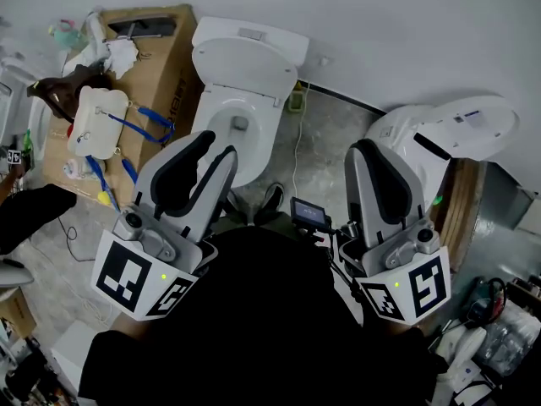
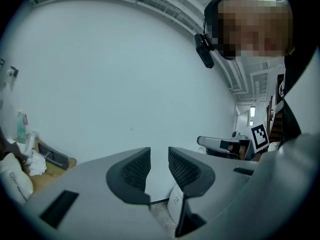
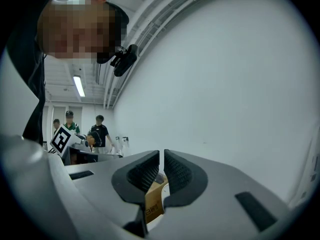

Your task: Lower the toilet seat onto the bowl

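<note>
The toilet seat stands raised against the tank, above the bowl, with 2 empty tongs short of it, apparently readying a reach: left gripper slightly spread, right gripper barely a slit apart.

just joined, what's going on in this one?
A person stands facing a toilet and holds a gripper in each hand. The toilet seat looks raised against the tank and is not yet lowered. The left gripper and right gripper are held out level in front of it and grip nothing. The left jaws are apart and the right jaws are nearly together.
</note>
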Available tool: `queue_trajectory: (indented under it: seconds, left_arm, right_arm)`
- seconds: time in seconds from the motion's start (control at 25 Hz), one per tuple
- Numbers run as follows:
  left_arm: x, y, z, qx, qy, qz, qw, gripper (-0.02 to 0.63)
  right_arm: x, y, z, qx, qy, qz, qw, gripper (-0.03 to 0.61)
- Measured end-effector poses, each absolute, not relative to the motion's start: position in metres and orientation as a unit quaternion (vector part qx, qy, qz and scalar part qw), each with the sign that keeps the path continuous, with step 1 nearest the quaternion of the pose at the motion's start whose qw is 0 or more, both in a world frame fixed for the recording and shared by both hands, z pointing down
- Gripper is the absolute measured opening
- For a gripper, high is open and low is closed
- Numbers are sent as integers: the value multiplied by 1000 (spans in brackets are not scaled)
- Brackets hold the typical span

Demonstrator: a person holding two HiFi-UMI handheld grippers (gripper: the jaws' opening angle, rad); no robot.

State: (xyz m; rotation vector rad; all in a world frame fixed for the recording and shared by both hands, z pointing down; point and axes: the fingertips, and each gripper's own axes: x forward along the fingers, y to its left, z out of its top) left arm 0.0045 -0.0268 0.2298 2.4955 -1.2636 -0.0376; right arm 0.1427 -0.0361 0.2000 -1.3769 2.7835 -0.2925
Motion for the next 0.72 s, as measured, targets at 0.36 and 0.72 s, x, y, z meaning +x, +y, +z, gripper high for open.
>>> queue_trajectory:
  seconds: [0.36, 0.72]
  left_arm:
    - [2, -24, 230, 878, -447, -13, 169, 120]
    - [1, -19, 233, 877, -448, -15, 171, 120]
  right_arm:
    - [140, -32, 201, -437, 894, -94, 11, 52]
    - [136, -26, 204, -432, 897, -94, 7, 52]
